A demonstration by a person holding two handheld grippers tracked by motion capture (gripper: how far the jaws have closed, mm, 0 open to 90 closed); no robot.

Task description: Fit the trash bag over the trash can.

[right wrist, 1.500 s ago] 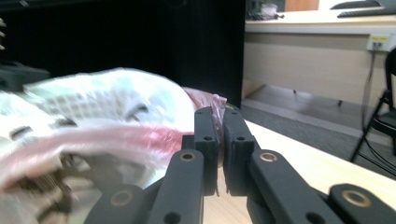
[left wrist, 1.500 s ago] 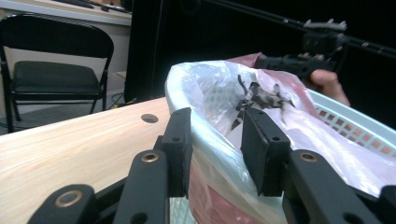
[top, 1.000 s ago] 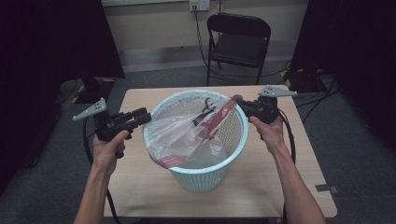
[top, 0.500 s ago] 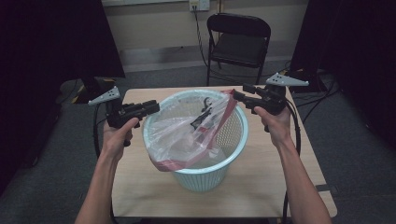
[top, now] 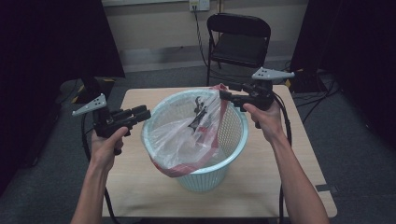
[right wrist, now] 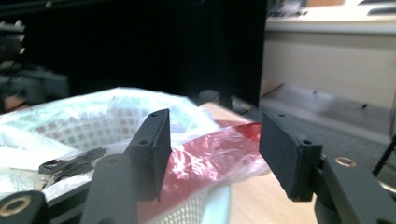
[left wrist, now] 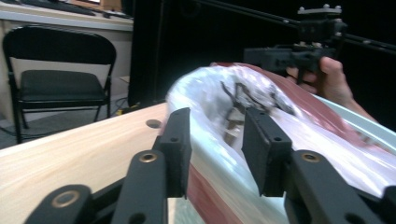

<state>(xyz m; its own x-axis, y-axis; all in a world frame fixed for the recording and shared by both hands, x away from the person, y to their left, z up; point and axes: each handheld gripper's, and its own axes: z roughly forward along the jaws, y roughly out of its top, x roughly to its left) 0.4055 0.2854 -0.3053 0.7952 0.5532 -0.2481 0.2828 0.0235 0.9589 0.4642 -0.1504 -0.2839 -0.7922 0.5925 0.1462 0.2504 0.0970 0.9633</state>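
At frame centre, a clear red-edged bag (top: 196, 135) sits half-fitted in a pale basket (top: 233, 140); both grippers' fingers (left wrist: 175, 149) (right wrist: 154, 149) are spread, pinching nothing, so the rim could slip inside.

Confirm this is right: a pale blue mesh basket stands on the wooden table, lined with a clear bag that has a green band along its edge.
Not quite. The band on the clear bag is red, not green; the high view shows it draped over the rim. The rest stands: a pale blue mesh basket on the wooden table, lined with that bag.
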